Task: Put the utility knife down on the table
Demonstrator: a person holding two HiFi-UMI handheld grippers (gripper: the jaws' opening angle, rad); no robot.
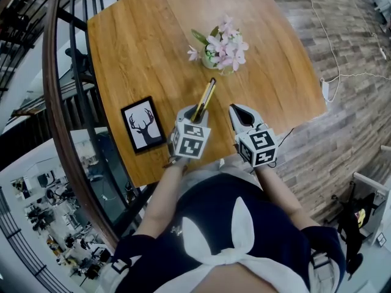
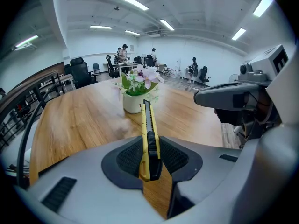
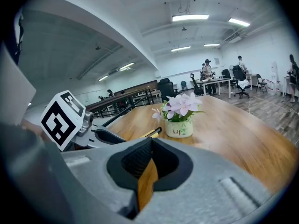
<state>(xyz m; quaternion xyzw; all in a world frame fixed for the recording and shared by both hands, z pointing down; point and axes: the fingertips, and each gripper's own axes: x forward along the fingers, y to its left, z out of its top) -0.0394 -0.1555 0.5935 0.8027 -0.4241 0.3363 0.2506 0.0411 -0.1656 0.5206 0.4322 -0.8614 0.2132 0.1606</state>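
A yellow-and-black utility knife (image 1: 205, 96) sticks out forward from my left gripper (image 1: 197, 110), which is shut on its rear end above the wooden table (image 1: 134, 47). In the left gripper view the knife (image 2: 148, 129) is clamped between the black pads (image 2: 128, 157) and points at the flower pot (image 2: 133, 101). To its right, my right gripper (image 1: 238, 112) holds nothing, and its jaws are together. From the right gripper view, the knife's tip (image 3: 152, 133) shows past the left gripper (image 3: 100, 135), and the right gripper (image 3: 148, 148) has its pads meeting.
A small white pot of pink flowers (image 1: 222, 49) stands just beyond the knife's tip. A black-framed deer picture (image 1: 142, 124) lies at the left near the table's front edge. A railing (image 1: 58, 102) runs along the left. A white cable (image 1: 333, 72) trails on the floor.
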